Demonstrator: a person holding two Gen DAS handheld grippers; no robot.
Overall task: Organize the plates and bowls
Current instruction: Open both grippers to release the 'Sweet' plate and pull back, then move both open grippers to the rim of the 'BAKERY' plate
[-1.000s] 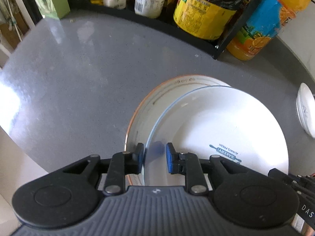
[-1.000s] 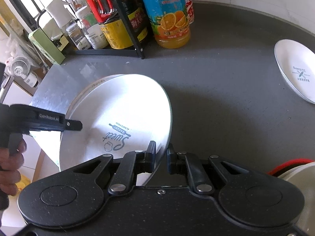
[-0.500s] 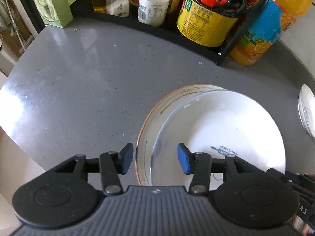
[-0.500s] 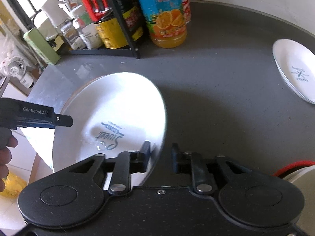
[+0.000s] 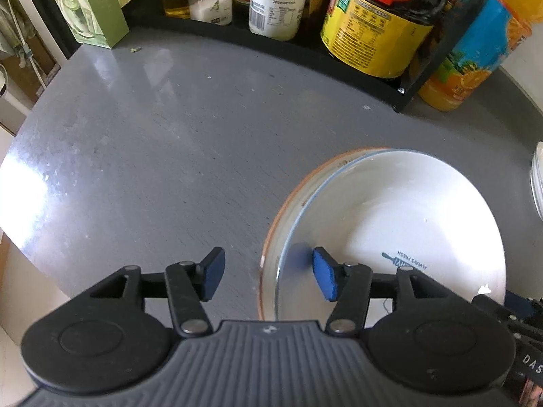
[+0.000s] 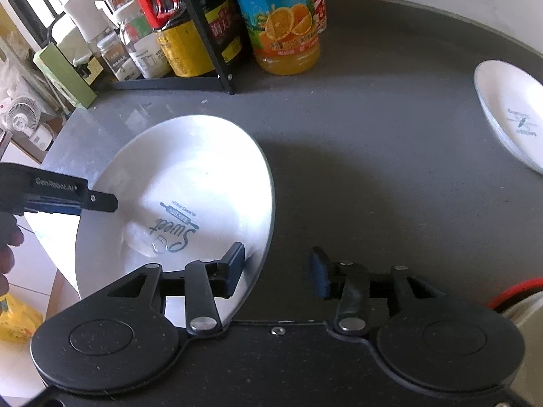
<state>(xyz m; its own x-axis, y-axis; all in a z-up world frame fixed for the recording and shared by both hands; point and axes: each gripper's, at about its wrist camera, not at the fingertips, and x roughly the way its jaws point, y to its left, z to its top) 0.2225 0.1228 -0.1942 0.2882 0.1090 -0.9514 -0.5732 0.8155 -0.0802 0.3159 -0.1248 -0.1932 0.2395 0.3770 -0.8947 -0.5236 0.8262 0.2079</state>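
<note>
I read the left hand-held gripper point(image 5: 268, 273) as open: jaws spread wide, blue pads point(image 5: 324, 279) apart, gripping nothing. The rims of the stacked plates pass between them; the right-side pad sits over the inside of the white plate point(image 5: 400, 227), the left one over bare counter point(image 5: 163, 142). I cannot tell whether either pad touches a rim.

The white plate, printed "ALWAYS FRESH" in blue, lies in an orange-rimmed plate point(image 5: 288, 203) beneath it, offset so the lower plate's rim shows as a crescent on the left. The stack sits near the counter's front edge.

From the right wrist view, the right hand-held gripper point(image 6: 278, 269) is also open, holding nothing. Its left pad is over the plate's near edge, the right pad over grey counter point(image 6: 373, 135). The same white plate point(image 6: 190, 183) shows the "Sweet" print. The other gripper's black finger point(image 6: 78, 198) reaches in from the left over the plate's far rim, with part of a person's hand point(image 6: 8, 247) at the frame edge.

A second white plate point(image 6: 512, 115) lies well apart, at the counter's right side.

At the back: a black rack point(image 6: 203, 51) of bottles and jars, an orange juice bottle point(image 6: 281, 23) just beside it, a green carton point(image 5: 88, 3) at the left end.
</note>
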